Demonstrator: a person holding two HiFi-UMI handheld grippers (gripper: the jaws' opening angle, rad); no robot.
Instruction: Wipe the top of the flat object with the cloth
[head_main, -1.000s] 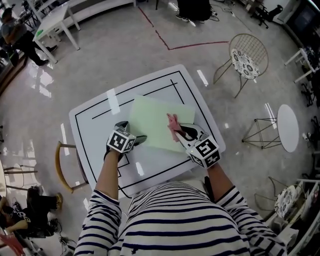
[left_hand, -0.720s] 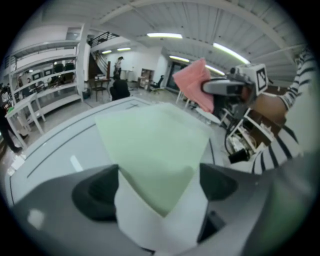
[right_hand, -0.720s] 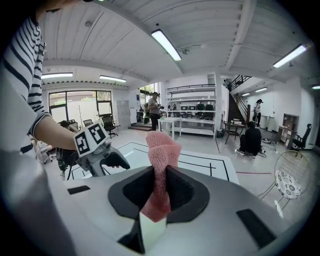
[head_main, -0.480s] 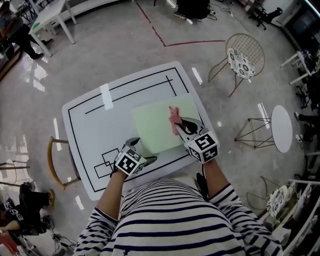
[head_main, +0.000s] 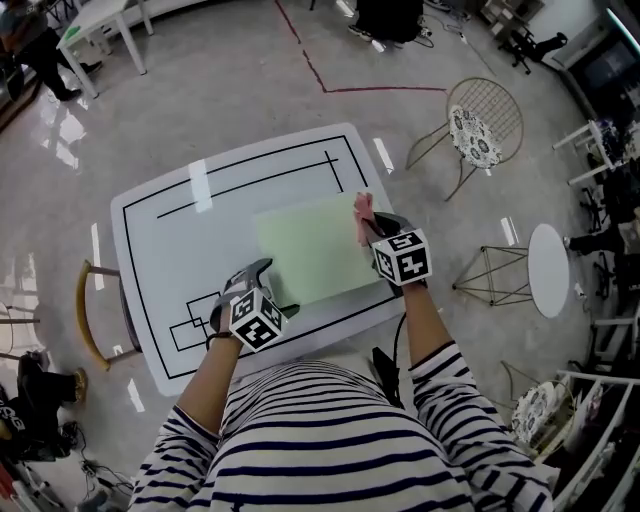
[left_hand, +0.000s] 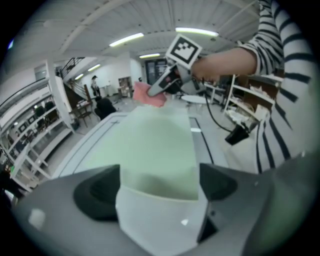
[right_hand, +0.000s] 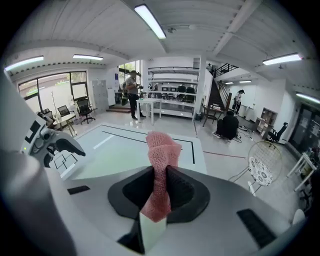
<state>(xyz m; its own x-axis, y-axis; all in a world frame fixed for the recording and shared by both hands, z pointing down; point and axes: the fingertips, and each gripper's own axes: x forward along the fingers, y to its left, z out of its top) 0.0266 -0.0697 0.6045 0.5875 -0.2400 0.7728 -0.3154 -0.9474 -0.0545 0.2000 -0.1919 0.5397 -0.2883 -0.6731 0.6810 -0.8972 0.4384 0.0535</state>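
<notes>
A pale green flat sheet (head_main: 315, 250) lies on the white table (head_main: 180, 250) marked with black lines. My right gripper (head_main: 372, 228) is shut on a pink cloth (head_main: 362, 212), which hangs at the sheet's far right corner. In the right gripper view the cloth (right_hand: 161, 160) stands pinched between the jaws of that gripper (right_hand: 160, 187). My left gripper (head_main: 270, 290) is open at the sheet's near left corner. In the left gripper view the sheet's edge (left_hand: 160, 150) lies between the wide-apart jaws of the left gripper (left_hand: 160, 187), with the pink cloth (left_hand: 147, 94) beyond.
A wire chair (head_main: 475, 125), a wire stool frame (head_main: 490, 270) and a round white side table (head_main: 548, 268) stand right of the table. A wooden chair (head_main: 90, 320) is at its left. A person (right_hand: 132, 92) stands far off by shelving.
My right gripper has carried the pink cloth across the sheet toward its far right corner. My left gripper has moved from the sheet's left edge down to its near left corner.
</notes>
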